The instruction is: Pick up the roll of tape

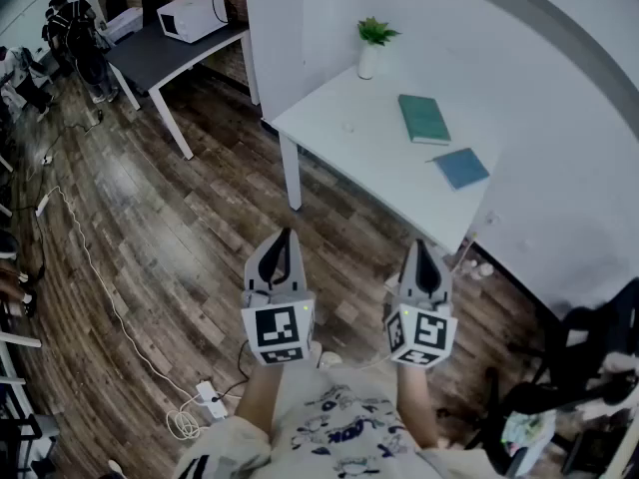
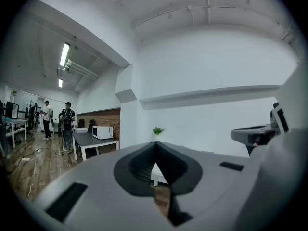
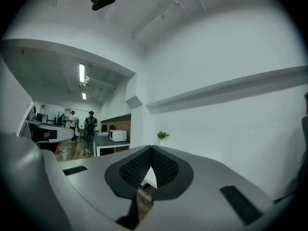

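No roll of tape can be made out in any view. In the head view my left gripper (image 1: 288, 234) and right gripper (image 1: 421, 245) are held side by side above the wooden floor, a little short of the white table (image 1: 329, 138). Both point level towards it. The left gripper's jaws (image 2: 155, 144) meet at their tips with nothing between them. In its own view the right gripper (image 3: 151, 148) is likewise shut and empty. The table top is mostly hidden behind the jaws in both gripper views.
On the table stand a small potted plant (image 1: 372, 46), a green book (image 1: 424, 118) and a blue book (image 1: 461, 167). A dark desk with a microwave (image 1: 190, 16) is at the far left. A power strip (image 1: 212, 399) and cable lie on the floor. Two people (image 2: 67, 124) stand far off.
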`<act>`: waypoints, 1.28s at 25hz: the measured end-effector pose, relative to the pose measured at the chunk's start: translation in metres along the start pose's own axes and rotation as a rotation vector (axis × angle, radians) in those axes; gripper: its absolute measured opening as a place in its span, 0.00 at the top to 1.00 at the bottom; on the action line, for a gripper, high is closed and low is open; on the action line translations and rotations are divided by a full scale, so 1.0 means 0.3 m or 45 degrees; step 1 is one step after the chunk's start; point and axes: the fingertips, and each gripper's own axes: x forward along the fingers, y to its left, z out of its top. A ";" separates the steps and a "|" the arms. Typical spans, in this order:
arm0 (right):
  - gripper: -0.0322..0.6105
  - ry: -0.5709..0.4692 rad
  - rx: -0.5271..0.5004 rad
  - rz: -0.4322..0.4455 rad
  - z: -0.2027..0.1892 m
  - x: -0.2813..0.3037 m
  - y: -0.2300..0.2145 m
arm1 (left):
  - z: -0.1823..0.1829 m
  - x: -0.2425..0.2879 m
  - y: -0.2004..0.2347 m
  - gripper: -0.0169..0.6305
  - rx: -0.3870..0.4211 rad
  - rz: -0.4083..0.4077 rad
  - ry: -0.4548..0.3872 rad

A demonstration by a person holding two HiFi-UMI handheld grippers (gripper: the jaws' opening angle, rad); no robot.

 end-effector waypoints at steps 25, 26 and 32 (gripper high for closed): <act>0.95 0.043 0.001 0.003 -0.056 0.164 0.073 | -0.051 0.124 0.135 0.97 -0.009 -0.010 0.030; 0.95 0.043 0.002 -0.002 -0.060 0.174 0.078 | -0.055 0.132 0.143 0.97 -0.007 -0.014 0.032; 0.95 0.087 -0.007 0.000 -0.101 0.240 0.105 | -0.091 0.193 0.195 0.97 -0.015 -0.017 0.070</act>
